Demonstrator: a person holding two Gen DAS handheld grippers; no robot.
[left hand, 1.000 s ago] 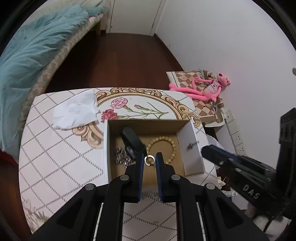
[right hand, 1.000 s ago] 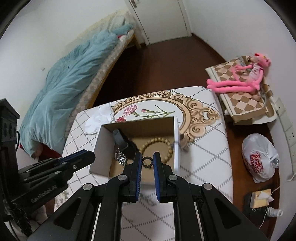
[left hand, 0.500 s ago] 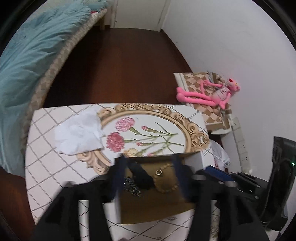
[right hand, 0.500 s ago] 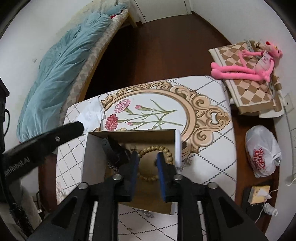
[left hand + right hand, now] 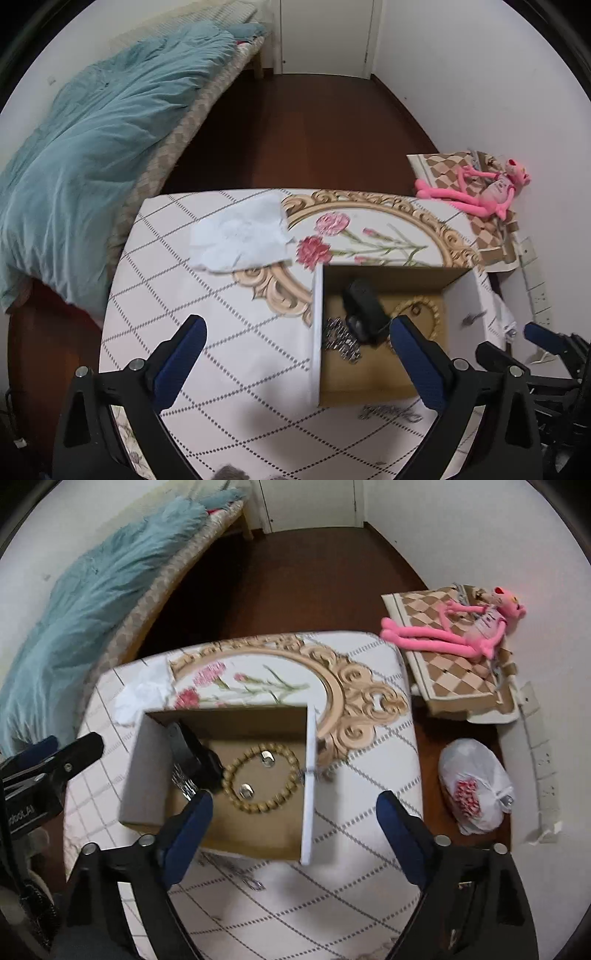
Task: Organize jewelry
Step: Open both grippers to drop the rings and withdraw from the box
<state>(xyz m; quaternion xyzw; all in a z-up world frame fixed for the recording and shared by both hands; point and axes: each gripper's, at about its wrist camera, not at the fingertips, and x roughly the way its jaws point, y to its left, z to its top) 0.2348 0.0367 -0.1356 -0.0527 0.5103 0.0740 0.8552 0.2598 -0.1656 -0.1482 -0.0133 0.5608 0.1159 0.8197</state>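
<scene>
- While both tools hang spread wide above the tabletop (image 5: 369, 812), the open cardboard box (image 5: 310, 775) sits at the centre of the scene and serves as the landmark here.
- Far left of the box, a teal quilt (image 5: 92, 129) lies heaped on a bed beside the dark wooden floor.
- Left of the box, a crumpled white tissue (image 5: 240, 232) rests on the tabletop's patterned cloth, just beside the gilded floral medallion.
- Also left of the box, seen from the left wrist, the left tool (image 5: 295, 369) is held with its blue-padded fingers far apart and nothing between them.
- Inside the box, along its left wall, a black strap-like item (image 5: 192, 749) lies partly over a silvery chain (image 5: 184, 786).
- Inside the box, towards its middle, a wooden bead bracelet (image 5: 262, 779) lies flat on the floor of the box, with two small rings (image 5: 245, 790) resting within its loop.
- Over the box's near right corner, the right tool (image 5: 295, 827) is likewise spread, gripping nothing.
- Right of the box, off the tabletop, a white plastic bag (image 5: 476, 786) sits on the floor.
- Farther right and behind, a pink plush toy (image 5: 454, 627) sprawls across a checkered cushion by the wall.
</scene>
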